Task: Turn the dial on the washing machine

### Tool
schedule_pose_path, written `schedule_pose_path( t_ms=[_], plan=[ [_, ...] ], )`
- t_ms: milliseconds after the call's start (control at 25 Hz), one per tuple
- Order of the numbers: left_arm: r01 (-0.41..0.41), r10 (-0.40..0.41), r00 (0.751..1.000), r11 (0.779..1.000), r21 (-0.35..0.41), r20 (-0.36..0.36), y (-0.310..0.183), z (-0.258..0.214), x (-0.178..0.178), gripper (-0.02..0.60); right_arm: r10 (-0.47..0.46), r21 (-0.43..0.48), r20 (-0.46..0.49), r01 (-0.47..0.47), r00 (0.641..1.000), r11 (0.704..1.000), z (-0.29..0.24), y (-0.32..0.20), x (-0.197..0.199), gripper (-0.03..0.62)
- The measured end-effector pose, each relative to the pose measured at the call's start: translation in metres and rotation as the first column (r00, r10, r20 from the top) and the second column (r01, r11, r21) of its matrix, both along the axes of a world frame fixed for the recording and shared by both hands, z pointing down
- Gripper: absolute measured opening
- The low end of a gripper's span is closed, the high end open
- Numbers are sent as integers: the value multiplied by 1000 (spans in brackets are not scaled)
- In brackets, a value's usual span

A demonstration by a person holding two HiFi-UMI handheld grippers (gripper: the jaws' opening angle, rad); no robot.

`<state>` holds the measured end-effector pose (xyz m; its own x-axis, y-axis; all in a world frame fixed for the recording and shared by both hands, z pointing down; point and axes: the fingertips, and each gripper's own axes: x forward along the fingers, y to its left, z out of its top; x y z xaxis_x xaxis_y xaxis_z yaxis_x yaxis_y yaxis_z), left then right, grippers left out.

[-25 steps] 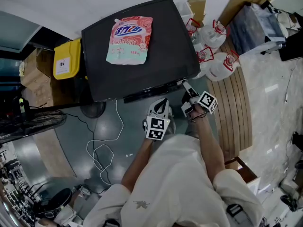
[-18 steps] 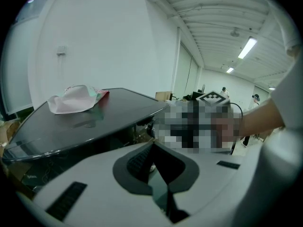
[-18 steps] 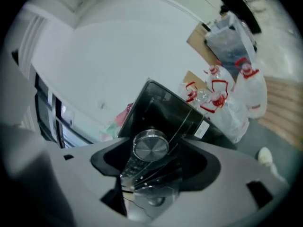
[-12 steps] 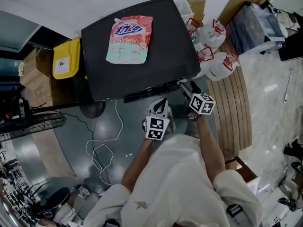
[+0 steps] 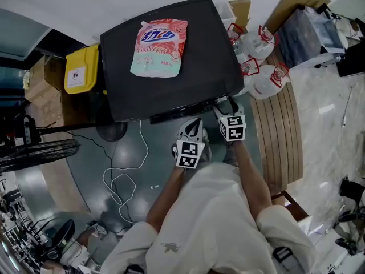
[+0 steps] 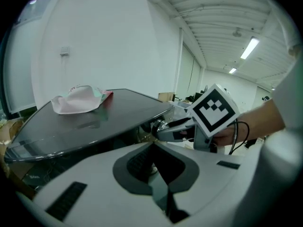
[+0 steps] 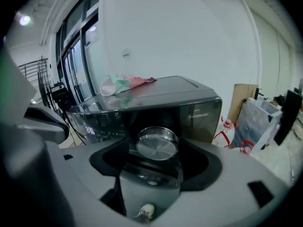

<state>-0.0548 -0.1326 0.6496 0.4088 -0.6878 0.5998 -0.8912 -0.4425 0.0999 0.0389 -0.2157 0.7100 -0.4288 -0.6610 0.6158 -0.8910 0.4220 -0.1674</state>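
Note:
The black washing machine [image 5: 171, 90] stands ahead of me, its round silver dial [image 7: 157, 143] on the front panel's right end. My right gripper [image 5: 223, 103] is at that dial [image 5: 219, 100]. Its jaws have just been opening and now stand wide, with the dial between them and the pads off it. The left gripper view shows the same dial [image 6: 158, 125] beside the right gripper's fingers [image 6: 177, 129]. My left gripper [image 5: 194, 125] hangs shut a little in front of the machine's front edge, touching nothing.
A pink detergent pouch [image 5: 158, 47] lies on the machine's lid. A yellow bin [image 5: 81, 70] stands left of the machine, white jugs [image 5: 259, 67] and a wooden slatted platform [image 5: 279, 136] to the right. A white cable [image 5: 122, 181] loops over the floor below.
The right gripper has rolled at the dial, so its marker cube now faces up instead of to the right, and its jaws have spread. The left gripper has not moved.

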Motion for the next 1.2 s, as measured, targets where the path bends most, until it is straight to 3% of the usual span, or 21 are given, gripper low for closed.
schedule_pose_path(
  t_ms=[200, 400, 800, 1200],
  plan=[
    [44, -44, 999, 999, 5, 2, -6, -1, -9, 12, 19, 11, -50, -19, 999, 1000, 3, -2, 3, 281],
    [51, -51, 999, 998, 21, -3, -7, -3, -10, 12, 21, 3, -31, -21, 999, 1000, 3, -2, 2, 278],
    [49, -48, 999, 999, 13, -14, -5, -5, -9, 12, 83, -82, 140, -72, 987, 994, 2, -3, 5, 278],
    [43, -43, 999, 999, 15, -21, -8, -4, -7, 12, 154, -161, 291, -111, 944, 981, 2, -6, 6, 276]
  ],
)
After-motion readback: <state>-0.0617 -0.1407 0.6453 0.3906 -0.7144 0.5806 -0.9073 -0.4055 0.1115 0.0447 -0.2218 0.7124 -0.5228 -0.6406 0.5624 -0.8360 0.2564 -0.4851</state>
